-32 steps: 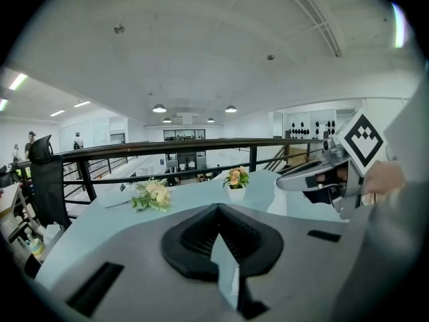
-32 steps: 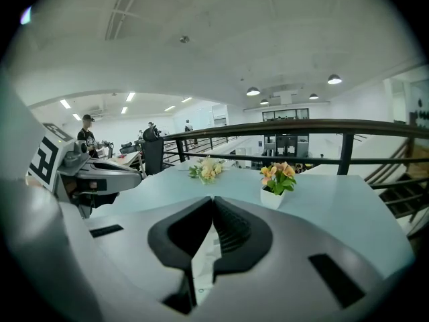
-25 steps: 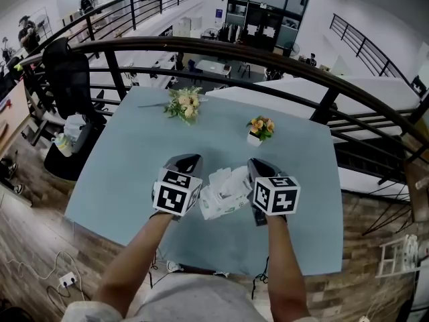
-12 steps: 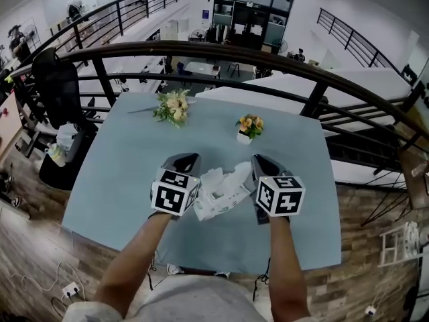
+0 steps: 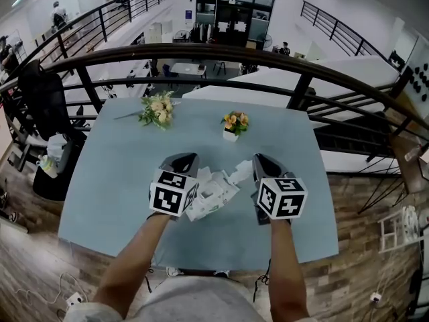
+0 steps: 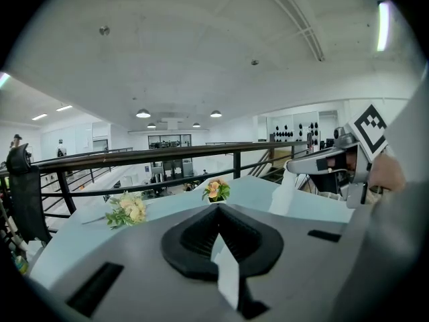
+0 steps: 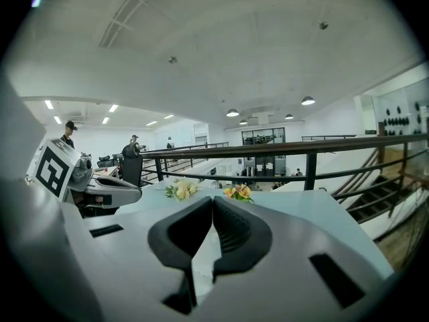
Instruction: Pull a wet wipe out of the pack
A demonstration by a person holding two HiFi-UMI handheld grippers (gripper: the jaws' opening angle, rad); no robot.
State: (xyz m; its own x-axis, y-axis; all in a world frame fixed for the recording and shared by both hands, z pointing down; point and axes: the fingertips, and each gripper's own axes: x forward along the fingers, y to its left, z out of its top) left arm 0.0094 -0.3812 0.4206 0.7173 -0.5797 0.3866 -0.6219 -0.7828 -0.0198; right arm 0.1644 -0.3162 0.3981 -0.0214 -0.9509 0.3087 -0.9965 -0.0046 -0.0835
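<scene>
Item: wet wipe extraction, pull stage.
- Table: pale blue.
- Pack: white, over the table's near-edge middle, between the two grippers.
- Left gripper: jaws closed on a white flap, apparently the pack's edge.
- Right gripper: jaws closed, pinching the wipe.
- Wipe: drawn out toward the right; whether its tail has left the pack cannot be told.
- Next move, as judged: hold the pack steady and draw the right gripper further away until the wipe comes free.
</scene>
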